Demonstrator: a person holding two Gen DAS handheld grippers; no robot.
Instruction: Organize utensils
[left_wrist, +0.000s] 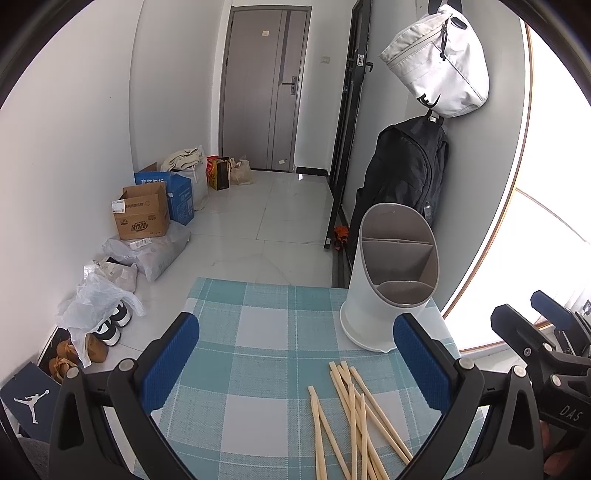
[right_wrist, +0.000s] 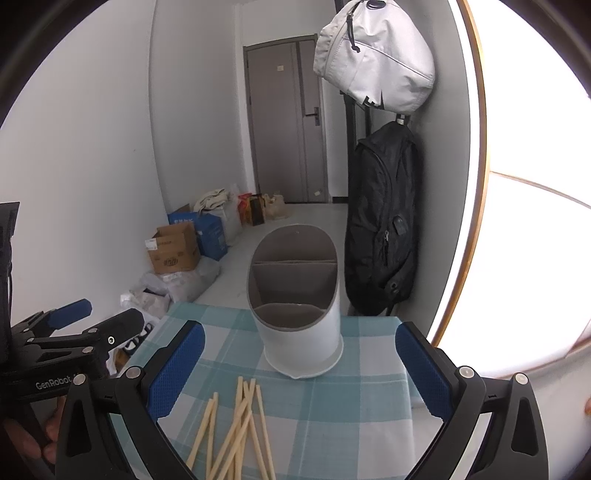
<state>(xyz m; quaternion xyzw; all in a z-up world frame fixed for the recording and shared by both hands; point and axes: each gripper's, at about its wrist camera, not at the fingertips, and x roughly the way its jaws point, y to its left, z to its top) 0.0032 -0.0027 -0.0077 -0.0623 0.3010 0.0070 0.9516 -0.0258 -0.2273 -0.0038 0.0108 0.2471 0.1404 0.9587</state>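
Task not begun: the chopsticks (right_wrist: 236, 428) lie loose near the tabletop's (left_wrist: 258, 332) front edge, the holder (right_wrist: 295, 299) (all compartments empty) near the far edge. Left gripper (left_wrist: 295, 362) and right gripper (right_wrist: 299, 365) spread, holding nothing.

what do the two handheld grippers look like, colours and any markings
Both are black plastic frames with silver rivets and blue textured pads on the fingers. The right gripper bears white "DAS" lettering; the left gripper reads "GenRobot". No sleeves or cables are clearly visible.

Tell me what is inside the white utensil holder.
The utensil holder shows bare grey dividers and nothing sticking out; the compartment bottoms are hidden. The chopsticks lie on the tablecloth.
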